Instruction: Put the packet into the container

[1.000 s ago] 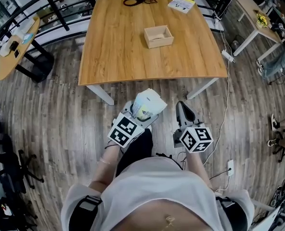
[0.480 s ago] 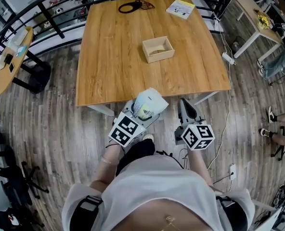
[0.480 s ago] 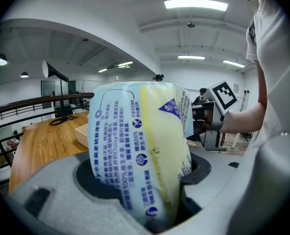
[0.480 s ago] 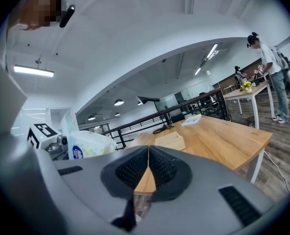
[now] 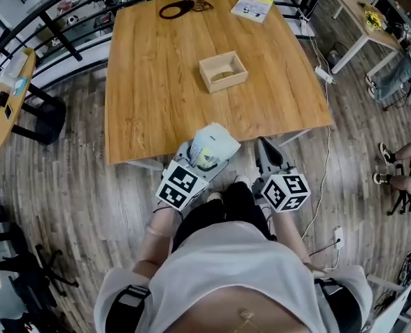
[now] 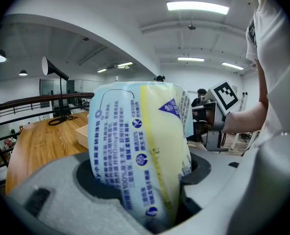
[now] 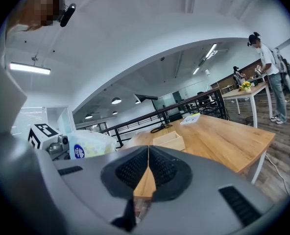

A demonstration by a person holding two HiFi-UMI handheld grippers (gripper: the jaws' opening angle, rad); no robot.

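Short of the table (image 5: 150, 89), the packet (image 5: 212, 146) is clamped in the wide-spread left gripper (image 5: 204, 158), the container (image 5: 223, 71) well ahead, while the right gripper (image 5: 264, 150) is closed on nothing.

A table (image 5: 143, 96) stands at twelve o'clock from the person, with a container (image 5: 223, 71) on its middle, a cable (image 5: 181, 7) at its far edge toward eleven o'clock and a booklet (image 5: 252, 7) toward one. At the near edge, the left gripper (image 5: 204, 159), the packet (image 5: 214, 141) between its jaws, lies at eleven o'clock, with the right gripper (image 5: 266, 157) beside it at one.
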